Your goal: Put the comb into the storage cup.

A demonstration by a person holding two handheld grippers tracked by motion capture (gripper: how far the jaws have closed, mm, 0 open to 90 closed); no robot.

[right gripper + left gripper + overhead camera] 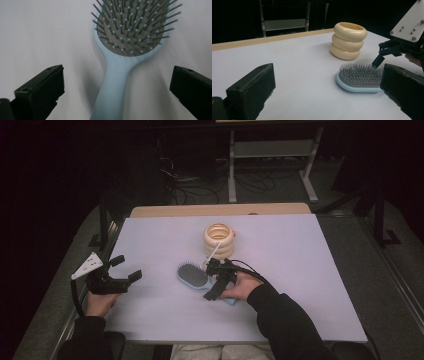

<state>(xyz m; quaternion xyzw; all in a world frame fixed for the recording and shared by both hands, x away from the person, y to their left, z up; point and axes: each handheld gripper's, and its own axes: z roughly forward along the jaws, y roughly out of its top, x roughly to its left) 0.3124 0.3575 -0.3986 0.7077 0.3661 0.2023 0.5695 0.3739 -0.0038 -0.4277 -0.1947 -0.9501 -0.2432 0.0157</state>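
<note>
Right claw over hairbrush handle

Right claw (117,87) jaws wide apart, straddling the handle of the blue hairbrush (194,275), not touching. Brush lies bristles-up mid-surface, near the cream ringed holder (219,240). Left claw (126,268) jaws apart, empty, at the surface's left edge. No readable writing.

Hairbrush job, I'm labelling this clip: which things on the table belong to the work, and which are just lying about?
In the work:
hairbrush
right gripper, open over its handle

Lying about:
cream ringed holder
left gripper, open, off to the side
</note>
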